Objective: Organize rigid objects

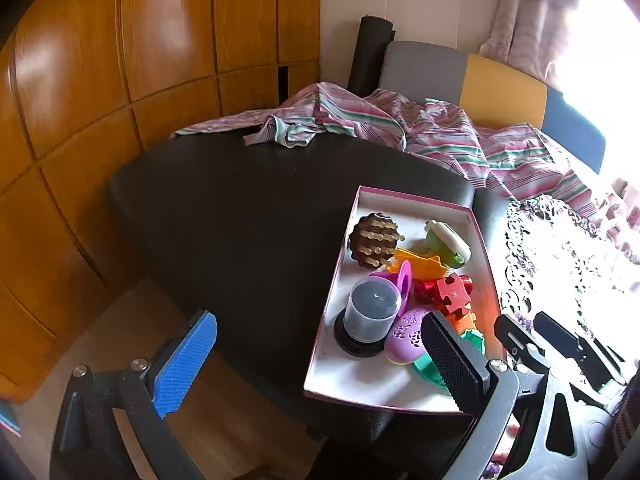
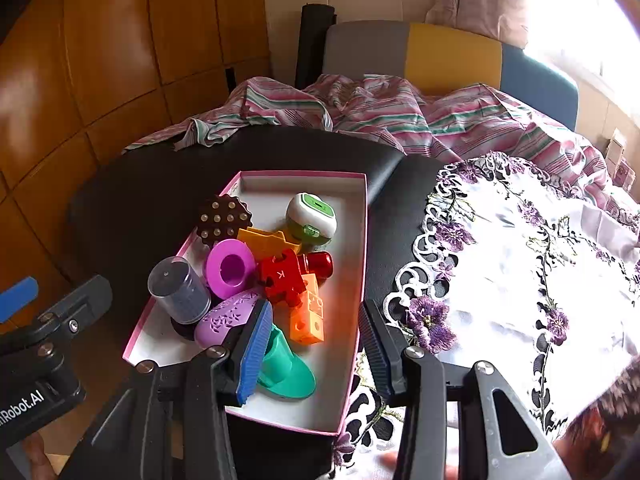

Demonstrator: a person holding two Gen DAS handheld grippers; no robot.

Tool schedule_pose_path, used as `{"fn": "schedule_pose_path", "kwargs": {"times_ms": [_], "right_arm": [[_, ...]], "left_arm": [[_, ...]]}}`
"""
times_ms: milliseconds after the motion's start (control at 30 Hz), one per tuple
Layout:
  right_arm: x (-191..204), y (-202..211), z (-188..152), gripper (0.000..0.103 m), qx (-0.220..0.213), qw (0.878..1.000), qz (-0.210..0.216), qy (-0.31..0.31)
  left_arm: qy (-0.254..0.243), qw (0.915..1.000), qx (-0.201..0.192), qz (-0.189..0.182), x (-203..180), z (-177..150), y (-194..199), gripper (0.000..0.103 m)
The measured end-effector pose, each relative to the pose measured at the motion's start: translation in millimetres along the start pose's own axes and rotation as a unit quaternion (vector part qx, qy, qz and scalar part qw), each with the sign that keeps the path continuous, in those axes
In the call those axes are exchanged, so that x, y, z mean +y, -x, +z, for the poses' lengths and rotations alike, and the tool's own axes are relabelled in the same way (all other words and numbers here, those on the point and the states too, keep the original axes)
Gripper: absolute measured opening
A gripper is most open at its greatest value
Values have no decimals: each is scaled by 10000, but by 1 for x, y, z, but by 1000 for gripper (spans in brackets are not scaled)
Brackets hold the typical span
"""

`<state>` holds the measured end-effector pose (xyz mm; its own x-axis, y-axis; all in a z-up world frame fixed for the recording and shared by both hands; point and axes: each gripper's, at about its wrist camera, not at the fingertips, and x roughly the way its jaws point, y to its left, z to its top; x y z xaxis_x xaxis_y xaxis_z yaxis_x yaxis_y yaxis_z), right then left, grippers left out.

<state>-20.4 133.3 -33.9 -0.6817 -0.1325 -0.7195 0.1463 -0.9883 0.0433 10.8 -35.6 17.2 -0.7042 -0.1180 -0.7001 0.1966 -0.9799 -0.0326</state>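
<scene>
A shallow white box with a pink rim (image 2: 352,208) (image 1: 416,206) sits on a black table and holds several toys: a brown studded disc (image 2: 224,218), a green and white gadget (image 2: 314,214), a magenta ring (image 2: 230,268), a red puzzle piece (image 2: 282,278), an orange block (image 2: 308,318), a teal piece (image 2: 286,368), a lilac oval (image 2: 228,316) and a clear-capped dark cylinder (image 2: 180,290) (image 1: 370,310). My right gripper (image 2: 314,354) is open and empty over the box's near end. My left gripper (image 1: 320,364) is open and empty, left of the box.
A striped pink cloth (image 2: 380,116) is heaped at the table's far side before a grey, yellow and blue chair back (image 2: 452,54). A white embroidered doily (image 2: 520,264) lies right of the box. Wooden cabinet doors (image 1: 100,80) stand at left.
</scene>
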Motion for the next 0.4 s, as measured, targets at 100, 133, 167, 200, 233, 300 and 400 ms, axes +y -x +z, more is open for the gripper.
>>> {"fn": "schedule_pose_path", "kwargs": {"times_ms": [100, 133, 167, 200, 233, 300, 400], "right_arm": [[2, 0, 0, 45, -6, 10000, 29, 27], [3, 0, 0, 45, -13, 10000, 32, 47], [5, 0, 0, 45, -20, 10000, 32, 57], [6, 0, 0, 45, -26, 10000, 41, 64], [7, -1, 1, 45, -36, 10000, 46, 70], [10, -1, 1, 45, -47, 9999, 40, 104], [12, -2, 0, 45, -40, 9999, 42, 127]], "left_arm": [[60, 9999, -14, -86, 2, 0, 1, 103], [101, 9999, -57, -70, 3, 0, 2, 103], [144, 9998, -94, -74, 5, -1, 3, 102], [158, 9998, -116, -65, 6, 0, 3, 102], [154, 9998, -133, -39, 7, 0, 3, 101], [155, 9997, -169, -13, 8, -1, 3, 99], [114, 9997, -194, -30, 8, 0, 3, 99]]}}
